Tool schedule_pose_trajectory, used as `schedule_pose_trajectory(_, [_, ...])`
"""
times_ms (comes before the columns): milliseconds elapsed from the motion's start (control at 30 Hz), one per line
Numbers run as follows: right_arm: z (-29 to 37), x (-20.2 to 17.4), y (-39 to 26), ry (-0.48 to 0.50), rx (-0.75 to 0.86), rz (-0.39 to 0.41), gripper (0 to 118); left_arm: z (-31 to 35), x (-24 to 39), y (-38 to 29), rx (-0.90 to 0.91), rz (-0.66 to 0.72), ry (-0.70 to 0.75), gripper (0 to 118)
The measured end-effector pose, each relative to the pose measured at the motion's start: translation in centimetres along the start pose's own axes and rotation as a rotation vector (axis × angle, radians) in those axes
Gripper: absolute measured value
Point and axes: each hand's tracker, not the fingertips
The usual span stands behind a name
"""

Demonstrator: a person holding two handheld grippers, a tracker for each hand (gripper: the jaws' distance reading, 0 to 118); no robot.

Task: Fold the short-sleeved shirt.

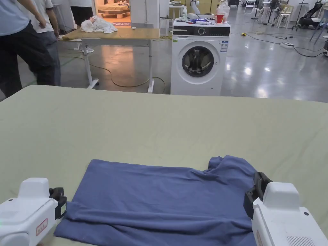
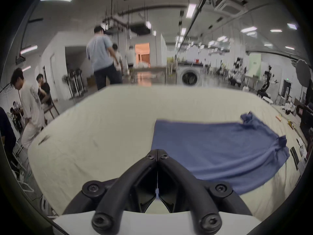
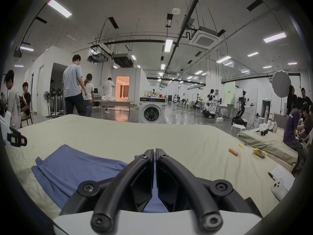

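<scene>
Lying spread on the near part of the pale green bed cover (image 1: 160,121), the blue short-sleeved shirt (image 1: 160,198) is partly folded: its near long edge is doubled over into a band, and a sleeve bunches up at the far right corner. This flat, lengthwise layout presents both short ends to the tools, which suits a further fold, judged from the layout.

The left gripper (image 2: 157,154) sits off the shirt's left end, near its edge, over the cover. Its jaws are pressed together with nothing between them. The right gripper (image 3: 154,151) sits over the shirt's right end, jaws also pressed together; blue cloth shows below them, but no fabric is seen pinched. Both tools are therefore judged to be positioned at opposite ends between grasps, ready to take hold.

Beyond the bed stand a white washing machine (image 1: 198,61) and a wooden-topped table (image 1: 128,33) carrying a white bundle (image 1: 97,25). People (image 1: 28,45) stand at the far left.

Stickers on the washing machine and a red-edged label on the left tool's housing are present, but too small to read.
</scene>
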Motion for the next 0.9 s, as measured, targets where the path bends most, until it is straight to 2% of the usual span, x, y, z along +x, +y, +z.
schedule_pose_trajectory(67, [-0.1, 0.1, -0.5, 0.001, -0.017, 0.005, 2, -2.0, -1.7, -0.6, -0.124, 0.019, -0.044, 0])
schedule_pose_trajectory(133, [-0.1, 0.2, -0.9, 0.007, -0.041, 0.014, 2, -4.0, -2.9, -1.3, -0.250, 0.063, -0.071, 12])
schedule_pose_trajectory(233, [-0.1, 0.4, -1.5, 0.006, -0.066, 0.018, 2, -5.2, -1.9, -1.8, -0.347, 0.063, -0.056, 61])
schedule_pose_trajectory(267, [-0.1, 0.5, -1.6, 0.005, -0.072, 0.017, 2, -5.9, -1.7, -2.0, -0.363, 0.051, -0.050, 70])
schedule_pose_trajectory(400, [-0.1, 1.1, -2.2, -0.004, -0.103, 0.023, 2, -7.5, 0.0, -2.9, -0.499, 0.009, -0.046, 70])
schedule_pose_trajectory(533, [0.1, 2.0, -2.8, -0.018, -0.128, 0.029, 2, -6.4, 1.7, -2.4, -0.465, -0.024, -0.015, 65])
schedule_pose_trajectory(633, [0.1, 2.8, -3.2, -0.030, -0.150, 0.014, 2, -5.3, 2.6, -2.6, -0.460, -0.042, -0.031, 42])
schedule_pose_trajectory(667, [0.1, 3.1, -3.4, -0.032, -0.159, 0.010, 2, -5.2, 3.0, -2.6, -0.459, -0.041, -0.036, 29])
schedule_pose_trajectory(767, [-0.1, 4.3, -3.9, -0.039, -0.204, -0.001, 2, -5.1, 3.1, -2.6, -0.464, -0.026, -0.076, 4])
schedule_pose_trajectory(833, [-0.2, 5.6, -4.1, -0.044, -0.259, -0.003, 4, -5.0, 2.8, -2.5, -0.467, -0.016, -0.088, 3])
schedule_pose_trajectory(867, [-0.4, 6.1, -4.2, -0.046, -0.294, 0.000, 15, -4.8, 2.8, -2.4, -0.464, -0.024, -0.089, 3])
schedule_pose_trajectory(900, [-0.6, 7.0, -4.4, -0.044, -0.346, 0.001, 32, -4.4, 2.7, -2.4, -0.459, -0.025, -0.096, 3])
